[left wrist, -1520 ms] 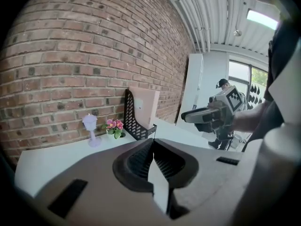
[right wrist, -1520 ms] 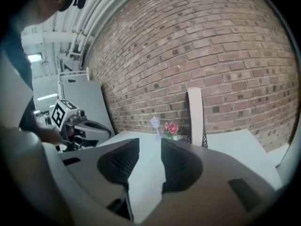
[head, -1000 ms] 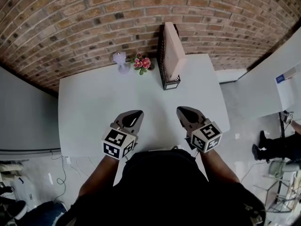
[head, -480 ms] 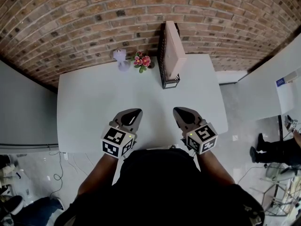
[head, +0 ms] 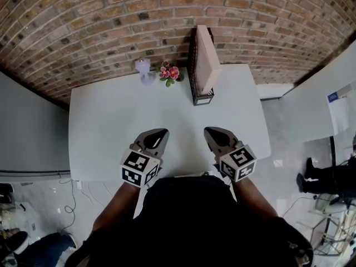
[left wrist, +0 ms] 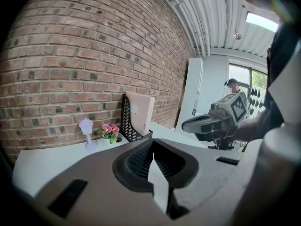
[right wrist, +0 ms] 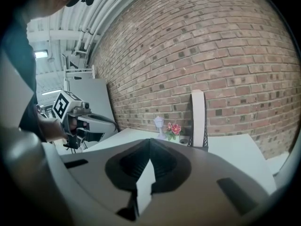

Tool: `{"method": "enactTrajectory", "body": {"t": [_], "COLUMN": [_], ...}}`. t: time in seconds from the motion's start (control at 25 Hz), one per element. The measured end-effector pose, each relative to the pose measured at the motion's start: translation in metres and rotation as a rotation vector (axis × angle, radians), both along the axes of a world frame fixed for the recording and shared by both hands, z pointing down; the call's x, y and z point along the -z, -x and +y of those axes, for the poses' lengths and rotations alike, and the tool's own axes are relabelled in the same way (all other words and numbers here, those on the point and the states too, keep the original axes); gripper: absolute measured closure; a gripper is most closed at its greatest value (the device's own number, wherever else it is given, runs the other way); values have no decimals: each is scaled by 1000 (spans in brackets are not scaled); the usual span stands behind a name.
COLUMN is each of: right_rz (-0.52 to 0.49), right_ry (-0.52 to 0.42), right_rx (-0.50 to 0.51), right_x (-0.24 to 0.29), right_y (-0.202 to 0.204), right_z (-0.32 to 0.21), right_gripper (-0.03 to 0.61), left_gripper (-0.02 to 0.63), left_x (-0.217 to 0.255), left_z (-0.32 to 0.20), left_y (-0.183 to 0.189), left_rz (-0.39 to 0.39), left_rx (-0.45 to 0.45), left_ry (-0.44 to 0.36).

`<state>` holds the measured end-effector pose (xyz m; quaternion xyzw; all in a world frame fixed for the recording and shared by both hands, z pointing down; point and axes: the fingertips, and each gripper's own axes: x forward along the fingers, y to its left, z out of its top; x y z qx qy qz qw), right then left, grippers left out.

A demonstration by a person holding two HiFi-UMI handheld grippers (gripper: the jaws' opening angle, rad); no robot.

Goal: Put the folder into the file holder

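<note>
Two gripper views alone show ceiling pipes [left wrist: 192, 22] above the folder [left wrist: 142, 113].

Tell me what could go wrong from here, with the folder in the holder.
1. The folder rises well above the black mesh file holder. It looks top-heavy, so a bump might tip it out or topple the holder.
2. The flowers and a small lilac ornament stand just left of the holder by the wall. Another reach toward the holder could knock them over.
</note>
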<state>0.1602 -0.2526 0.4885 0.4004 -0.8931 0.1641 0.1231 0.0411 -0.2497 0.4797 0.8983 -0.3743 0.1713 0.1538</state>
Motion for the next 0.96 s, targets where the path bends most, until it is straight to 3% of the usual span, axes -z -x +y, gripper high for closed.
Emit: {"method": "enactTrajectory", "body": {"t": [0.96], "right_rz": [10], "right_ry": [1], "right_rx": [23], "right_x": [-3], "right_y": [6], "right_z": [-5], "right_gripper": [575], "left_gripper": [609], "left_x": [-1], "left_z": [-4], "left_y": [2], "left_rz": [-10], "left_rx": [-3], "left_ry": [-2]}}
